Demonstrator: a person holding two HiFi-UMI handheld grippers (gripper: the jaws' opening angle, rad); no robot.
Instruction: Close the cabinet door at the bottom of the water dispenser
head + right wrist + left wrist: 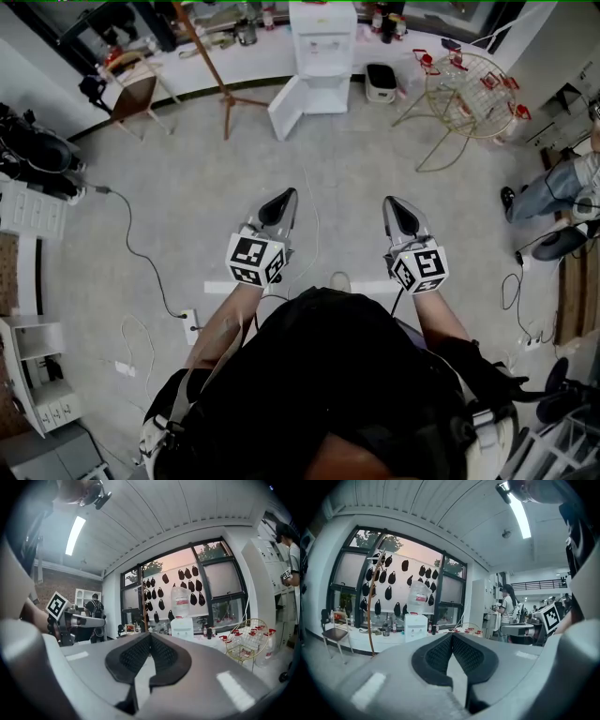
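Cabinet door [288,106] is seen swung wide open at the bottom of the water dispenser [322,42]. It looks hinged on the cabinet's left side in the head view, w/ the free edge stuck out over the floor [187,216]. The dispenser is parked against the white counter [216,58] at the far end of the room, w/ the bottle [417,597] on top. That spot was prob picked so the door gets room to swing.

Nothing is touching the door yet. The left gripper [284,200] and right gripper [395,206] are held out in front of the body, roughly level, aimed at the dispenser but well apart from it. Both sets of jaws are pressed together w/ nothing between them. That makes sense imo, since a push is needed here, not a grab. The left one is lined up closer to the door, so it'd likely be used.

The wire basket stand [469,84] and wooden coat stand [221,89] are set to either side, so the approach isn't blocked.
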